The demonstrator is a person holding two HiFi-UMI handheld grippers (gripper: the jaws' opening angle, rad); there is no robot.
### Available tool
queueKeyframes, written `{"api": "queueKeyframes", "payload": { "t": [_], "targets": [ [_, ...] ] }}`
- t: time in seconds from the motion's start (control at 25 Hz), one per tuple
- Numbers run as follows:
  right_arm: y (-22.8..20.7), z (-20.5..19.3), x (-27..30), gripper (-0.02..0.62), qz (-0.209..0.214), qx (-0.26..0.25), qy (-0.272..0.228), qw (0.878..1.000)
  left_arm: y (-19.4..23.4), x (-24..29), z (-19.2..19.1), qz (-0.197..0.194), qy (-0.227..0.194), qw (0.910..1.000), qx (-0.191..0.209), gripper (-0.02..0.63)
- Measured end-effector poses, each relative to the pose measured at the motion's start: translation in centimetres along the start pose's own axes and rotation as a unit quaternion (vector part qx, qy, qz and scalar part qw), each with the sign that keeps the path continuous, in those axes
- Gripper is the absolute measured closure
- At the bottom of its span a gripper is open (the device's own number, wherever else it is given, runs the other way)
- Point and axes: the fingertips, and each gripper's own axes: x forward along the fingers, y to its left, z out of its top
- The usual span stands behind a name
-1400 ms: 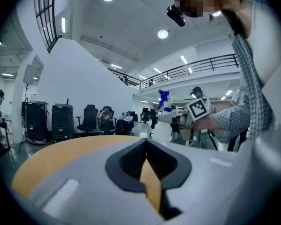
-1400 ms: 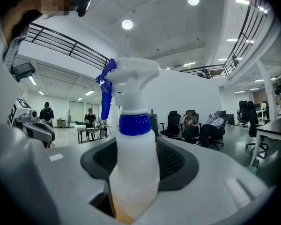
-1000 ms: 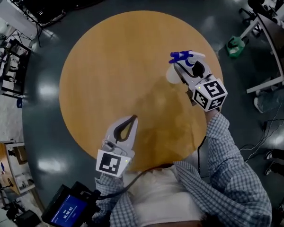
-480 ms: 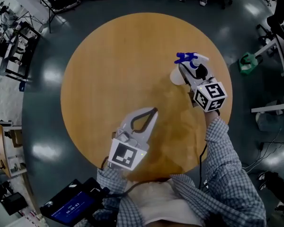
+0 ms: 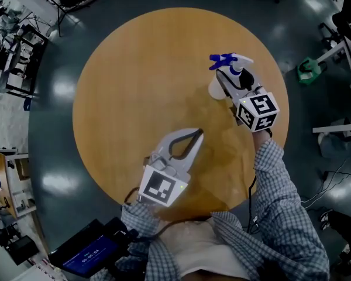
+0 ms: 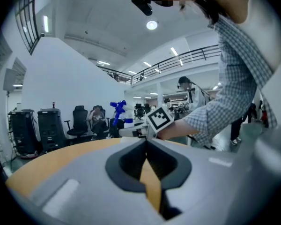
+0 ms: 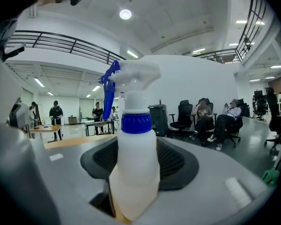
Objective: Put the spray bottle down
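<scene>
A white spray bottle [image 5: 218,89] with a blue trigger head stands upright between the jaws of my right gripper [image 5: 227,86], which is shut on its body over the right part of the round wooden table [image 5: 134,75]. In the right gripper view the bottle [image 7: 133,163] fills the middle, and its base is hidden, so I cannot tell whether it touches the table. My left gripper [image 5: 199,132] hovers over the near middle of the table, shut and holding nothing. From the left gripper view the bottle's blue head [image 6: 118,112] shows beyond the shut jaws.
The table's right edge [image 5: 281,98] lies close behind the right gripper. A green object [image 5: 308,75] sits on the dark floor to the right. Office chairs with seated people [image 7: 203,118] stand beyond the table. A device with a blue screen [image 5: 90,253] hangs at my lower left.
My left gripper has moved forward and to the right, toward the table's middle. The right gripper still holds the bottle at nearly the same spot in view.
</scene>
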Motion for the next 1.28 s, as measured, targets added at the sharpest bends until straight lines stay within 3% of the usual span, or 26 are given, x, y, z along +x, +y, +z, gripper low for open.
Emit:
{"api": "queueKeyframes", "payload": {
  "t": [0.44, 0.52, 0.88, 0.96, 1.12, 1.28],
  "targets": [
    [-0.2, -0.4, 0.0, 0.367, 0.015, -0.026, 0.016, 0.999, -1.2, 0.7, -0.4, -0.005, 0.002, 1.0000, -0.009, 0.607],
    [-0.2, -0.2, -0.1, 0.343, 0.017, -0.029, 0.018, 0.999, -1.1, 0.5, -0.3, -0.004, -0.002, 0.9999, -0.014, 0.607],
    [-0.9, 0.2, -5.0, 0.318, -0.005, 0.011, -0.007, 1.000, -2.5, 0.0, -1.2, -0.014, 0.005, 0.9995, -0.028, 0.606],
    [-1.1, 0.4, -6.3, 0.360, -0.021, 0.025, -0.019, 0.999, -2.9, 0.1, -1.1, -0.018, 0.003, 0.9991, -0.038, 0.607],
    [-0.2, 1.2, -8.6, 0.592, -0.040, 0.060, -0.047, 0.996, -3.2, -0.1, -0.4, -0.022, -0.005, 0.9988, -0.043, 0.607],
    [1.0, 0.4, -10.1, 0.592, -0.051, 0.066, -0.053, 0.995, -3.6, -0.2, -0.2, -0.022, -0.006, 0.9990, -0.039, 0.607]
  ]
}}
